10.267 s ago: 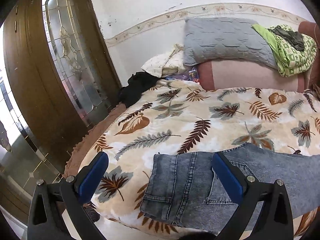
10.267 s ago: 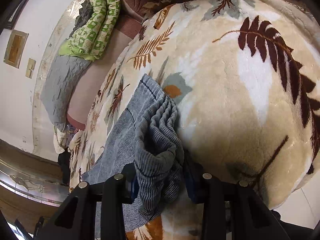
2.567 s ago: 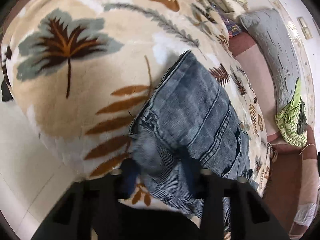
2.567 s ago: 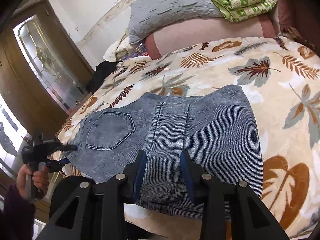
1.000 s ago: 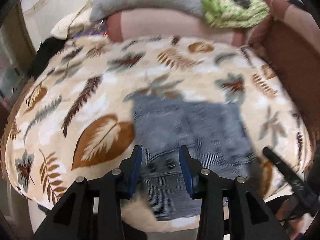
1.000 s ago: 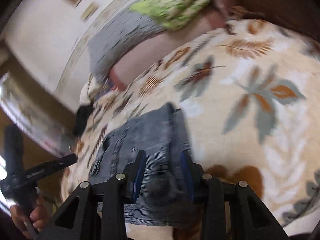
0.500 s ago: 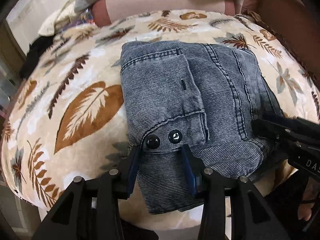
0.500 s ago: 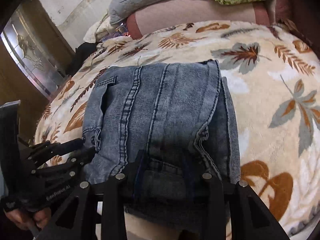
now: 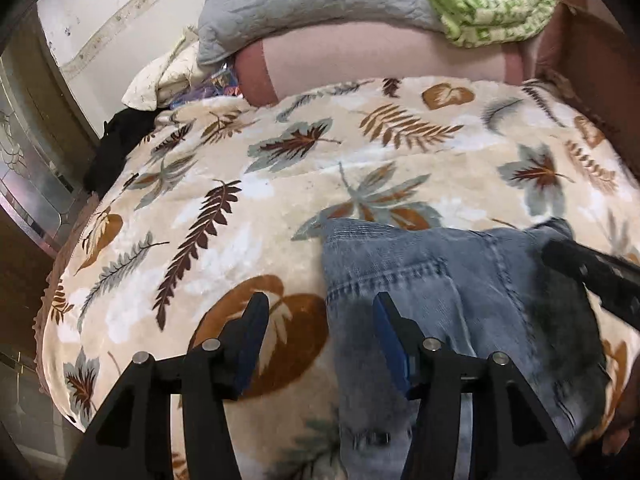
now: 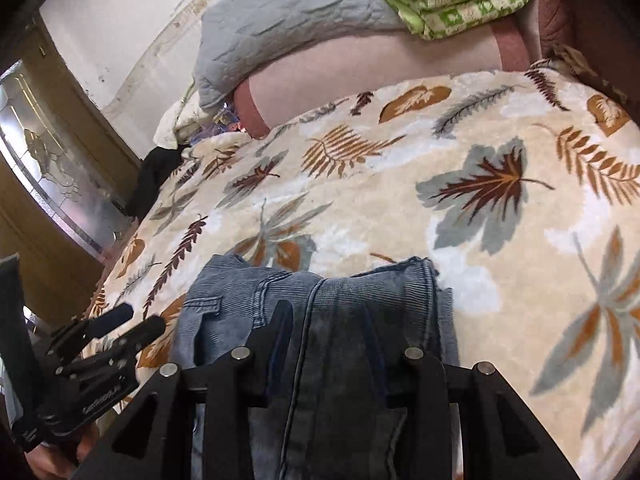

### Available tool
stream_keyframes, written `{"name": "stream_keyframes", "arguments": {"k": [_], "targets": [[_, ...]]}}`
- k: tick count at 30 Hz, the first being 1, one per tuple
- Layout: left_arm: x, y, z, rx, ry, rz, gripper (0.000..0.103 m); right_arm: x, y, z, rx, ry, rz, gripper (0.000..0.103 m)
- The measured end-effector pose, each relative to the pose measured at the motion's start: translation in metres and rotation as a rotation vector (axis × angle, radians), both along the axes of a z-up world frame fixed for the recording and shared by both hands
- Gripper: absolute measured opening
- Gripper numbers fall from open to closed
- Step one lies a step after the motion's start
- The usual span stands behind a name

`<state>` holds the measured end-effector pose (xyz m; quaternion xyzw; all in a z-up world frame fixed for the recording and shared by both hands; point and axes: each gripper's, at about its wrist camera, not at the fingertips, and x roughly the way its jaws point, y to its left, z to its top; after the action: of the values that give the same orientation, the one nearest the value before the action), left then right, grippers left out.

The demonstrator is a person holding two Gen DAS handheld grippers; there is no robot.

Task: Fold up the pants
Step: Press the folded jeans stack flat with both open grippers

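Item: folded jeans point(image 9: 460, 280), a compact bundle at the bed's point(image 9: 280, 184) near edge. Left hand-held gripper point(image 9: 320, 320): jaws just widened, empty, straddling the bundle's left edge. Right hand-held gripper point(image 10: 324, 332): clamped on denim. Step: final fold set down. Next: release right, smooth.

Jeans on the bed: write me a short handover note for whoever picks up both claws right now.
Left claw: open; its jaws have just been opening. The left edge of the jeans lies between its fingers, no grip visible.
Right claw: shut on the jeans, denim bunched between its fingers at the near edge.
Jeans: a compact folded bundle at the near edge of the leaf-print blanket.
Done: the folds look finished.
Left: probably let go with the right claw and pat the bundle flat, if it needs it.
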<state>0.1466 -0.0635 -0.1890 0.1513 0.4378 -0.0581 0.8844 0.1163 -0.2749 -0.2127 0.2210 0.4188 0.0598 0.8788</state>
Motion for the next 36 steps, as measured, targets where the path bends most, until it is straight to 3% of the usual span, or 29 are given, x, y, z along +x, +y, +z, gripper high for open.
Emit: {"name": "stream_keyframes", "arguments": {"k": [4,8,20,32,36], "targets": [[0.019,-0.004,-0.018,0.012,0.033,0.022,0.055,0.012,-0.002,-0.014,0.004,0.038,0.002,0.04],[0.022,-0.011,-0.029,0.045,0.027,0.016,0.055,0.014,-0.001,-0.022,-0.003,0.06,0.013,0.048],[0.022,-0.015,-0.046,0.082,0.018,0.015,0.058,0.019,-0.002,-0.033,0.01,0.085,0.025,0.048],[-0.012,-0.002,-0.018,0.038,0.01,0.036,0.059,-0.039,-0.004,0.006,-0.028,-0.078,0.037,0.048],[-0.029,0.002,-0.011,0.025,0.006,0.03,0.059,-0.06,0.004,0.004,-0.013,-0.069,0.045,0.048]]}}
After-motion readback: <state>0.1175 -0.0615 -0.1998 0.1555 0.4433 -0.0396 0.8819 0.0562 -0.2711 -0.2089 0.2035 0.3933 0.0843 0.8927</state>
